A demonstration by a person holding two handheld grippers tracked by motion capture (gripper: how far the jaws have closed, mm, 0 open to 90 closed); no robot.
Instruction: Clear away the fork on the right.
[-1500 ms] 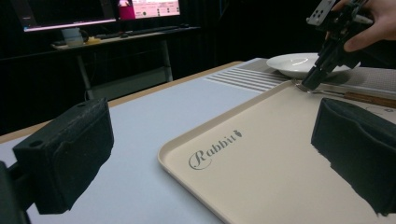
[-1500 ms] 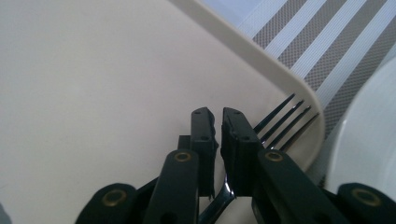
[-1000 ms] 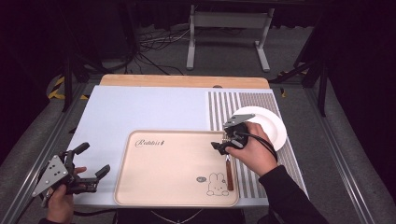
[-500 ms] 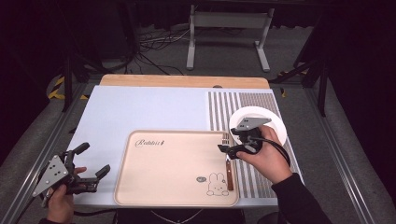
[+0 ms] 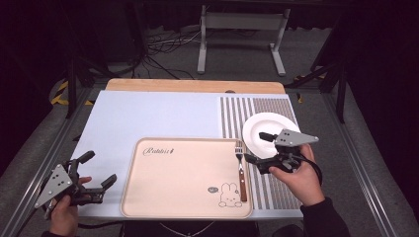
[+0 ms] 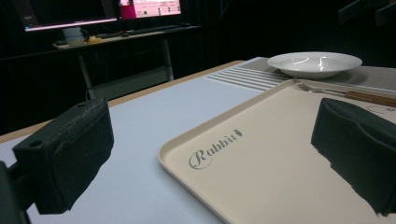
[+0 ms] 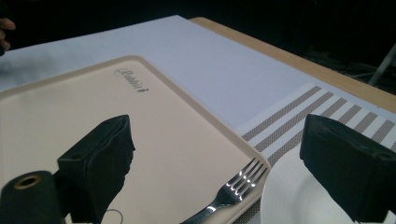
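- Jaws: the left gripper (image 5: 94,185) has its jaws spread with nothing between them, resting at the near left corner of the table (image 5: 148,113); the right gripper (image 5: 254,148) has just been opening its jaws, and they stand wide and empty, just right of the fork (image 5: 241,170)
- Done, by the look of it: the fork lies on the right edge of the beige tray (image 5: 183,180), wooden handle near, tines far, let go by the right gripper
- Left, I judge: the white plate (image 5: 269,131) sits empty on the striped mat (image 5: 257,111), just off the tray's far right corner, likely the next thing to move
- Writing: script along the tray's far left reads roughly "Rabbit" (image 6: 215,147); a rabbit drawing (image 5: 230,193) marks its near right corner
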